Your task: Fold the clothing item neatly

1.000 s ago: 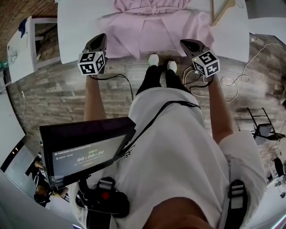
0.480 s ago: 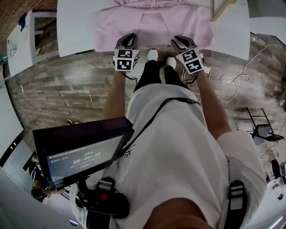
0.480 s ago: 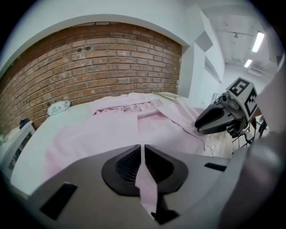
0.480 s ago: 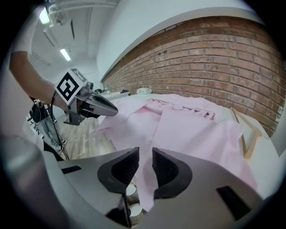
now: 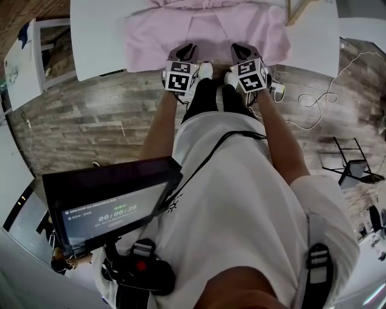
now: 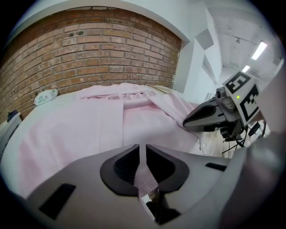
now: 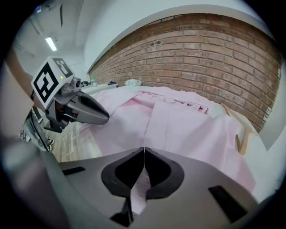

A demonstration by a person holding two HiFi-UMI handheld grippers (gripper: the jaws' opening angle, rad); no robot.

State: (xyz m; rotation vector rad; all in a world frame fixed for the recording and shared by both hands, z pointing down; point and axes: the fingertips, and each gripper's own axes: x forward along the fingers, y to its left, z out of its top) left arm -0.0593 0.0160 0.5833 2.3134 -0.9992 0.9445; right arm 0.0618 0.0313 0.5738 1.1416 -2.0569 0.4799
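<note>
A pink garment (image 5: 205, 30) lies spread on the white table (image 5: 96, 36); it also fills the left gripper view (image 6: 89, 129) and the right gripper view (image 7: 187, 125). My two grippers sit side by side at the middle of its near hem, over the table's front edge. The left gripper (image 5: 188, 47) has a strip of pink cloth between its jaws (image 6: 142, 150), which are opening slightly while the cloth still sits in the narrow gap. The right gripper (image 5: 237, 47) is shut on a fold of the same hem (image 7: 144, 154).
A wooden hanger (image 5: 298, 15) lies on the table's far right. Cables (image 5: 313, 108) trail over the wood floor at the right. A white cabinet (image 5: 30, 60) stands to the left. The person's shoes (image 5: 206, 71) are just below the table edge. A brick wall is behind the table.
Both grippers have moved inward from wide apart at the table's front edge and now sit close together at the middle of the hem.
</note>
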